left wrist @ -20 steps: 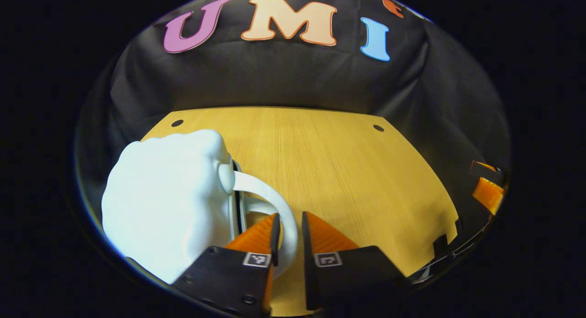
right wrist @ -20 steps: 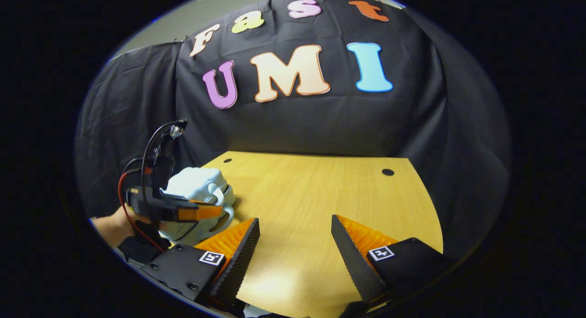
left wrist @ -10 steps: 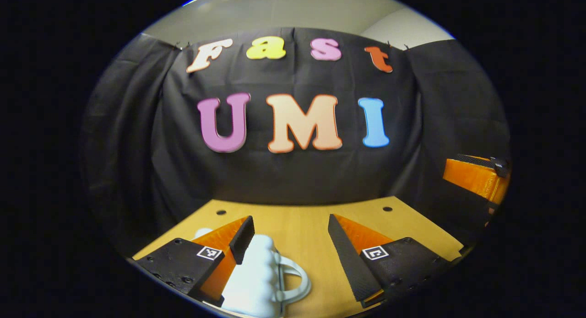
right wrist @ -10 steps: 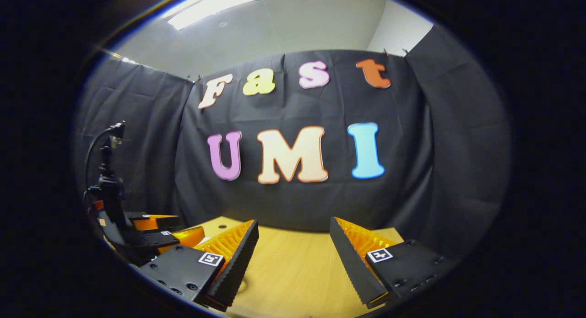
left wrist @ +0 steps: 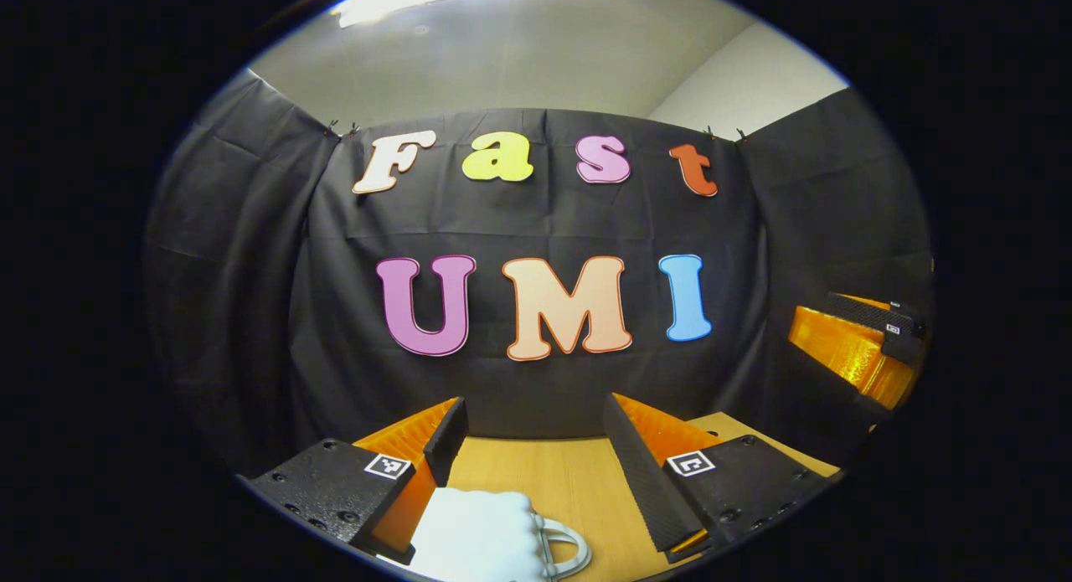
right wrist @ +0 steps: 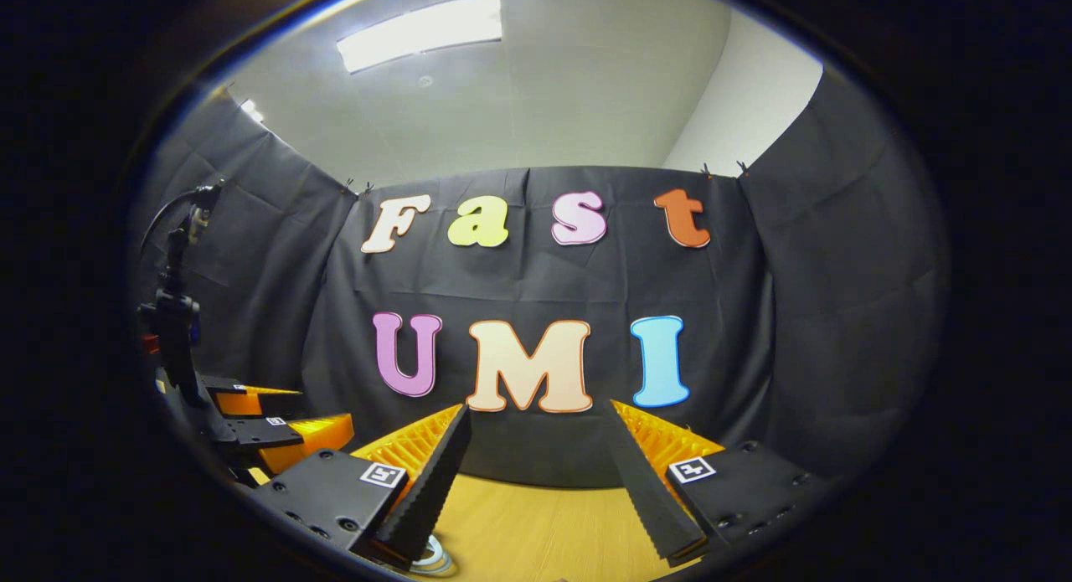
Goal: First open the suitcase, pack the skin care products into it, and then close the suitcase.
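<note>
Standing on the table [left wrist: 578, 473], near its front edge, the white suitcase [left wrist: 473, 536] lies closed below my left gripper [left wrist: 536, 435], fingers spread, holding nothing. My right gripper [right wrist: 540, 456] likewise gapes, unladen.

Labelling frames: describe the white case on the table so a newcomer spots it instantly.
Start at the wooden table before the black cloth wall. At its near edge, under the left gripper, sits the suitcase: small, white, lumpy, with a looped handle.
</note>
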The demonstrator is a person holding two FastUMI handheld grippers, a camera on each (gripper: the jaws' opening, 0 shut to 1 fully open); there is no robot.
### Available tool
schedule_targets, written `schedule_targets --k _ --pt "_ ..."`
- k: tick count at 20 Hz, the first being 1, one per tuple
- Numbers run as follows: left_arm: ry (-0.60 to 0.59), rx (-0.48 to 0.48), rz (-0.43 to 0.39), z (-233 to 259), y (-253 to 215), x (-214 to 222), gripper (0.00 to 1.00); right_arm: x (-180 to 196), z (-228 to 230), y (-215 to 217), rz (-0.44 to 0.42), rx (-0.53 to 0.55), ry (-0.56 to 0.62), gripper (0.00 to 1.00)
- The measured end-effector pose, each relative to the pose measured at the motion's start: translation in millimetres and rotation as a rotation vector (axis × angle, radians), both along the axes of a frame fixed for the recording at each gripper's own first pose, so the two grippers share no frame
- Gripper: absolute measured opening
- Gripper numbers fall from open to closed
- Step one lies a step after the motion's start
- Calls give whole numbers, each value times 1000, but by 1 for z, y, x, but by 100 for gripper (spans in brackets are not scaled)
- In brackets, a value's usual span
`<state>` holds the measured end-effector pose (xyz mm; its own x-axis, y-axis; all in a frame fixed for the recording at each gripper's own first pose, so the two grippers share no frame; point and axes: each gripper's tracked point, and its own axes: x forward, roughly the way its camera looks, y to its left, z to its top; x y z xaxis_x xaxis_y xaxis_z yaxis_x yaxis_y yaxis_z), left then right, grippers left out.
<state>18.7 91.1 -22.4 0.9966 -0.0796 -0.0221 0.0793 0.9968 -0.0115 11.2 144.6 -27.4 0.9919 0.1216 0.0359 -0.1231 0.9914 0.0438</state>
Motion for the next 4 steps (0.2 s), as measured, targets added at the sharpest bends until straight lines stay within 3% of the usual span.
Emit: schedule_targets --k 4 --pt "5 0 -31 -2 -3 3 95 1 -7 1 -21 19 27 98"
